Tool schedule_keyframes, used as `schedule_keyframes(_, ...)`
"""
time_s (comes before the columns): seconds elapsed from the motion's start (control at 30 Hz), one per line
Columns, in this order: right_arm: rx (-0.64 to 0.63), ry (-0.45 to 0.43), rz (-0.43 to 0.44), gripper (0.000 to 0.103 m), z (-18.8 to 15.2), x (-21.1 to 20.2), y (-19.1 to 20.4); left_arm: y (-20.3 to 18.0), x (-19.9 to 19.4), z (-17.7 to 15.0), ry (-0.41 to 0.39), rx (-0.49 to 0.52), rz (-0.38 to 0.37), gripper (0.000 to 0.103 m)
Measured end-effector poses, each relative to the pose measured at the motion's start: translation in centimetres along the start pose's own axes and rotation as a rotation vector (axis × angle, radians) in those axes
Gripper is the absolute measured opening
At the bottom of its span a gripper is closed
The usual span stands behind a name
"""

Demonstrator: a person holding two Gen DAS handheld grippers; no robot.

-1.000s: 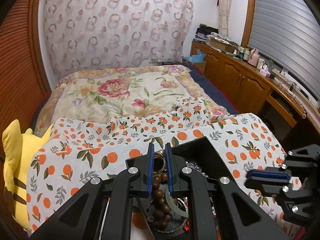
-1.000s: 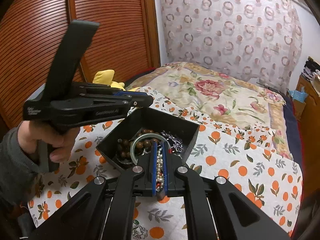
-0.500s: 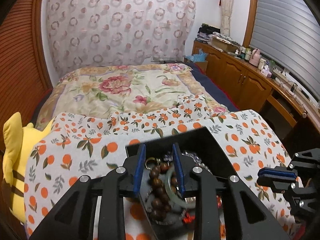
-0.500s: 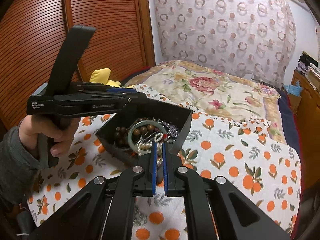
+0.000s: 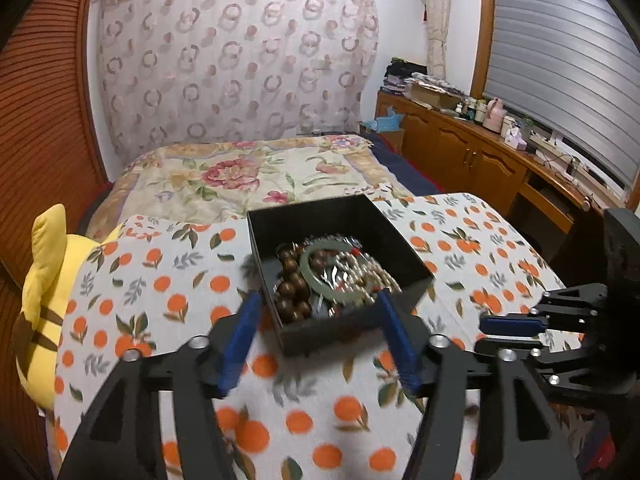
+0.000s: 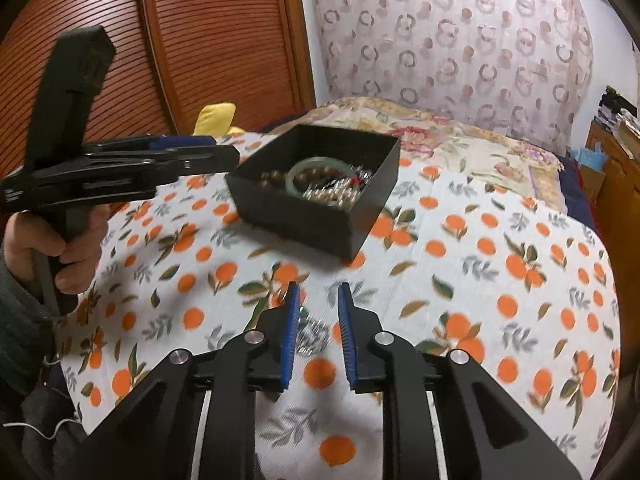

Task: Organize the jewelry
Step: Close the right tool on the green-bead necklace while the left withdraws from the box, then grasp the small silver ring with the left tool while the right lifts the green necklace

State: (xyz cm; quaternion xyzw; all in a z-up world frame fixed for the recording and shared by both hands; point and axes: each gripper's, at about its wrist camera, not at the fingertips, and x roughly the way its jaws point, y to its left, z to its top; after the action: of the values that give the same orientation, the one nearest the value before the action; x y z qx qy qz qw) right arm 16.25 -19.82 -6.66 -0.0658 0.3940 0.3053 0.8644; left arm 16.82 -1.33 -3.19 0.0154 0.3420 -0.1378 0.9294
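Note:
A black open box (image 5: 360,322) sits on the orange-print cloth (image 5: 168,288). It holds a green bangle (image 5: 308,276), brown wooden beads (image 5: 294,284) and silvery pearl strands (image 5: 360,276). The box also shows in the right wrist view (image 6: 296,216). My left gripper (image 5: 316,308) is open and empty, its fingers either side of the box's near wall. My right gripper (image 6: 318,300) is open, pulled back from the box. A small silvery beaded piece (image 6: 312,336) lies on the cloth between its fingers.
A yellow plush toy (image 5: 40,280) lies at the cloth's left edge. A floral quilt (image 5: 240,180) covers the bed behind. Wooden cabinets (image 5: 472,160) run along the right. A slatted wooden door (image 6: 200,40) stands to the left.
Both grippers have opened and drawn back from the box. The right gripper's pearl strand has left its fingers. The box now rests flat on the cloth.

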Motion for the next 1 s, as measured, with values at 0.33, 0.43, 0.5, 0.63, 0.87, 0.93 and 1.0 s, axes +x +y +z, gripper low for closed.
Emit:
schedule_keyframes(0.33, -0.047, 0.072, 0.002, 0.022, -1.3, 1.5, 2.0, -1.3, -2.0, -3.4, -0.019, 0.003, -0.004, 0.081)
schedule_keyframes(0.43, -0.055, 0.093, 0.003, 0.022, -1.2, 2.3, 2.4, -1.3, -2.5, -4.1, -0.019, 0.004, 0.003, 0.083)
schedule_keyframes(0.5, -0.071, 0.11, -0.003, 0.022, -1.2, 2.8, 2.8, -1.3, -2.7, -4.5, -0.022, 0.0, 0.006, 0.085)
schedule_keyframes(0.63, -0.106, 0.139, -0.037, 0.022, -1.1, 3.6, 3.4, -1.4, -2.7, -4.7, -0.017, 0.002, 0.006, 0.085)
schedule_keyframes(0.87, -0.086, 0.133, -0.049, 0.003, -1.1, 3.6, 2.5, -2.1, -1.9, -5.2, 0.004, 0.013, -0.009, 0.085)
schedule_keyframes(0.93, -0.073, 0.131, -0.036, 0.003, -1.4, 3.3, 1.8, -2.3, -1.4, -5.3, 0.018, 0.016, -0.014, 0.086)
schedule_keyframes(1.0, -0.052, 0.122, -0.051, 0.002, -1.8, 2.7, 1.2, -2.6, -0.6, -5.3, 0.042, 0.014, -0.036, 0.085)
